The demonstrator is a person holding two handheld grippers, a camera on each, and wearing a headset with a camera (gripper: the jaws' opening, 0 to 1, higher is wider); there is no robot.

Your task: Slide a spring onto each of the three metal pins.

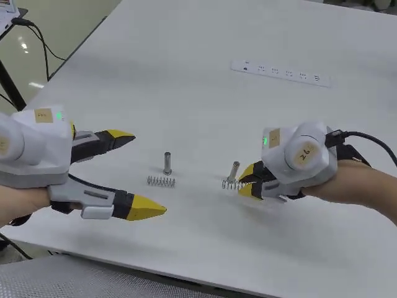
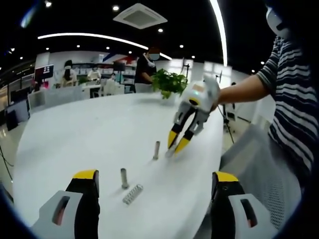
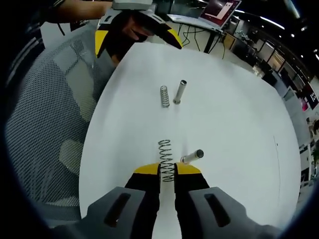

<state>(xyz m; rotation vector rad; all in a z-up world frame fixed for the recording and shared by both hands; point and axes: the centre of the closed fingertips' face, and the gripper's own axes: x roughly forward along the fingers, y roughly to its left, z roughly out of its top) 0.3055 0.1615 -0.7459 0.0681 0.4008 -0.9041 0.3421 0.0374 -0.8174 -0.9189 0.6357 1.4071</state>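
Right gripper view had my right gripper (image 3: 167, 172) closed on one end of a spring (image 3: 166, 154), its coils running straight out ahead along the jaws, low over the table (image 3: 239, 99). The nearer pin (image 3: 192, 157) stood just to the right of the coils; whether they touched I couldn't tell. Upright pin, lying spring: I judged I'd have to tip the spring on end above the pin's top. My left gripper (image 1: 149, 173) hung wide open, farther off, nearer the second pin (image 1: 167, 162) and the loose spring (image 1: 161, 181) at its foot.
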